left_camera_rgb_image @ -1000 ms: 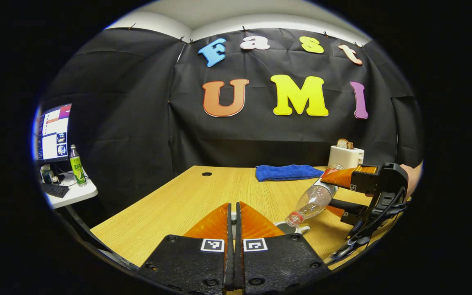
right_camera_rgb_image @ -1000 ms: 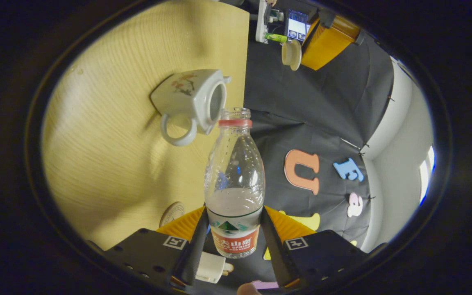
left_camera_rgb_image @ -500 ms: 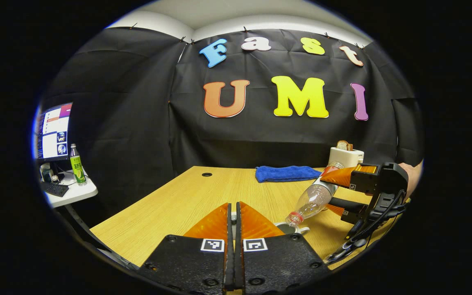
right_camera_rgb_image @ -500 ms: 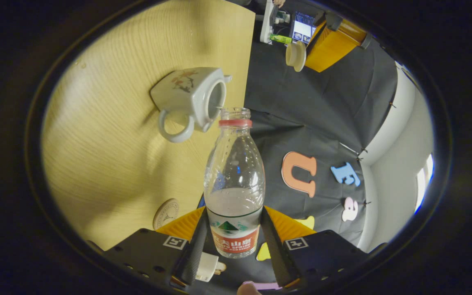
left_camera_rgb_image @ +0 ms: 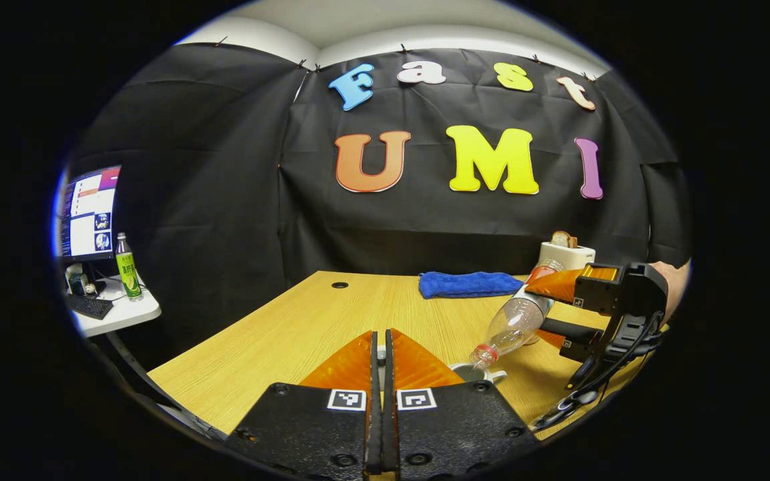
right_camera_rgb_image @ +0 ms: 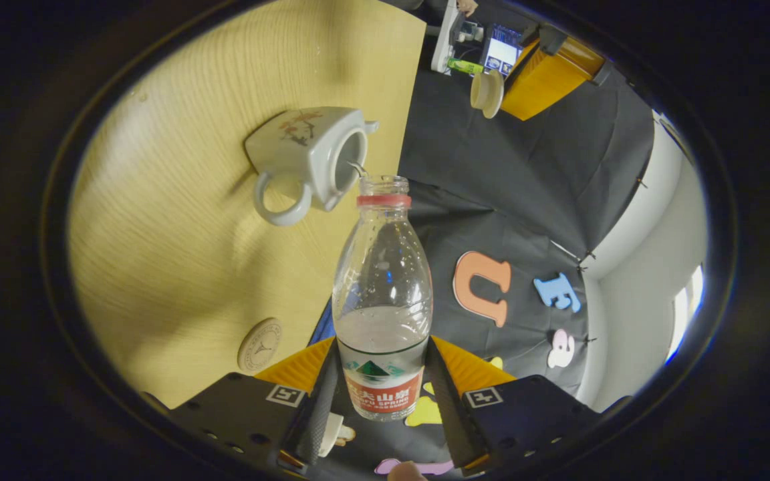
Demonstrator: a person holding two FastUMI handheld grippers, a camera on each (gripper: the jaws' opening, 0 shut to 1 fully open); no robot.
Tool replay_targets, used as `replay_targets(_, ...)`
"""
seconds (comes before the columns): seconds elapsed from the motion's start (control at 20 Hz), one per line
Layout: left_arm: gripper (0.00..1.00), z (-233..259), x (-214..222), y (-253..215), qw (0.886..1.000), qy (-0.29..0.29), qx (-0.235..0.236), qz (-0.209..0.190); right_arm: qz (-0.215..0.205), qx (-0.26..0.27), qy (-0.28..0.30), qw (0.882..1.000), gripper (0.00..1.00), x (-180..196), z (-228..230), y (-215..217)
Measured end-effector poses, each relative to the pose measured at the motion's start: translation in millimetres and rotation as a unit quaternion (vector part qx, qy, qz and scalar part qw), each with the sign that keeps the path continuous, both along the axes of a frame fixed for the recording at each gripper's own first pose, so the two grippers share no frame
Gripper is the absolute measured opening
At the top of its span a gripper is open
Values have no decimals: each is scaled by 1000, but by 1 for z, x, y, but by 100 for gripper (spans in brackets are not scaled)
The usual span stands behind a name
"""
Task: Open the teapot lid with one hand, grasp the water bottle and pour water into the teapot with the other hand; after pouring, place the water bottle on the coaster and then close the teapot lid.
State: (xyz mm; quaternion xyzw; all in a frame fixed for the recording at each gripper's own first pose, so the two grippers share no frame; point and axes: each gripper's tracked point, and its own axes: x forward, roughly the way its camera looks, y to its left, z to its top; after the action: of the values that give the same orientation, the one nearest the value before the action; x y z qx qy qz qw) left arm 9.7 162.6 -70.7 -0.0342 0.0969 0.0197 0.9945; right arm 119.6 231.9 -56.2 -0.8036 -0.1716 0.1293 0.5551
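Right gripper (right_camera_rgb_image: pixel 381 401): fingers pinching the water bottle (right_camera_rgb_image: pixel 382 300) at its labelled lower body, bottle tipped, open mouth toward 12 o'clock just beside the rim of the uncovered teapot (right_camera_rgb_image: pixel 308 157) on the worktop (right_camera_rgb_image: pixel 178 267), a thin stream running from mouth into pot; round coaster (right_camera_rgb_image: pixel 259 345) at 9 o'clock of the fingers, well apart from the pot. Left gripper (left_camera_rgb_image: pixel 379 361): fingers pressed together on the teapot lid (right_camera_rgb_image: pixel 486 93), held above the worktop; beyond, toward 2 o'clock, a blue cloth (left_camera_rgb_image: pixel 468 284) and a toaster (left_camera_rgb_image: pixel 565 254).
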Motion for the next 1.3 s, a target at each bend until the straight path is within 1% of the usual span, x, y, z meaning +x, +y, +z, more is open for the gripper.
replay_targets(0.45,3,1,-1,3,1000,-1,-4,2,2,-13,-23,1000,71,-1,5,2)
replay_targets(1.3,3,4,-3,4,1000,-6,-6,2,25,-49,-73,996,72,-2,18,9)
